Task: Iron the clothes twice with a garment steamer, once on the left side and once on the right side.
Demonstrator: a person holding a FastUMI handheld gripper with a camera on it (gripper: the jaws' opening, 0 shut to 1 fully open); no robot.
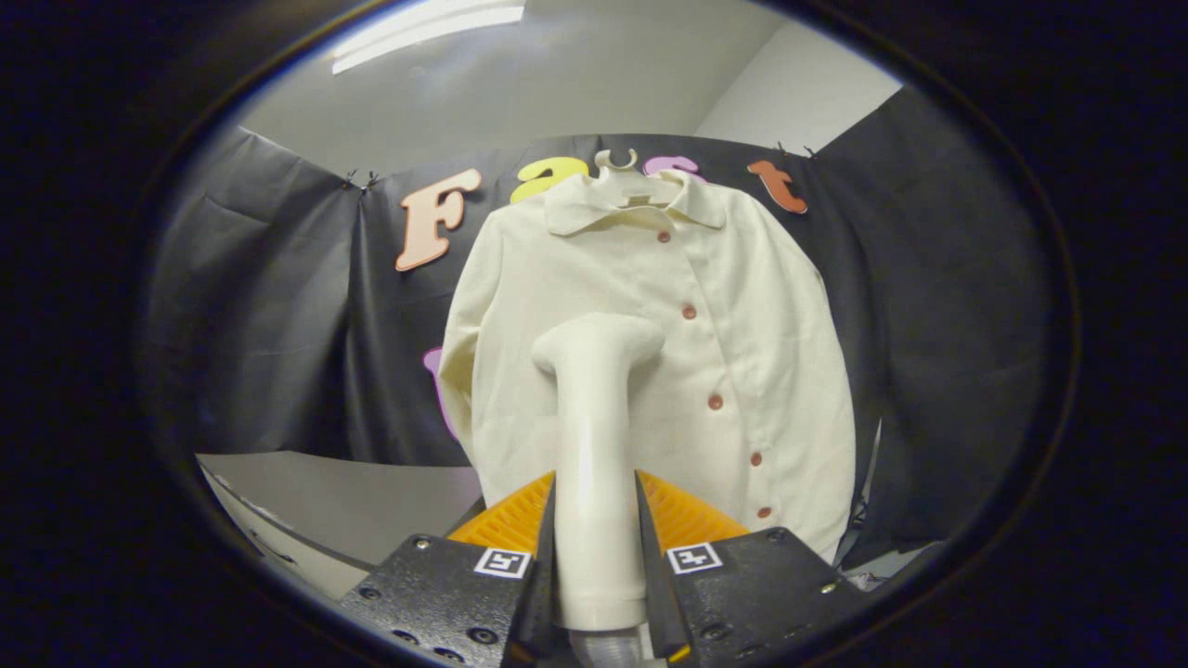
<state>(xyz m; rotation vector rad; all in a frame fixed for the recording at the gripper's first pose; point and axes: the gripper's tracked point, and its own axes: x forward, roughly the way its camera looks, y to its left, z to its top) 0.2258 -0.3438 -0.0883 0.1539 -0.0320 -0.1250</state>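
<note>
A bare grey tabletop (371, 501) sits low at the left, beside the hanging shirt (742, 334). The shirt hangs on a hanger (616, 160) against the black cloth wall, button row running top to bottom. The claw (594, 520) is clamped on the handle of the garment steamer (594, 417), which stands upright between the fingers, its head pointing forward at the shirt's left half, just left of the buttons. I cannot tell whether the head touches the cloth.
</note>
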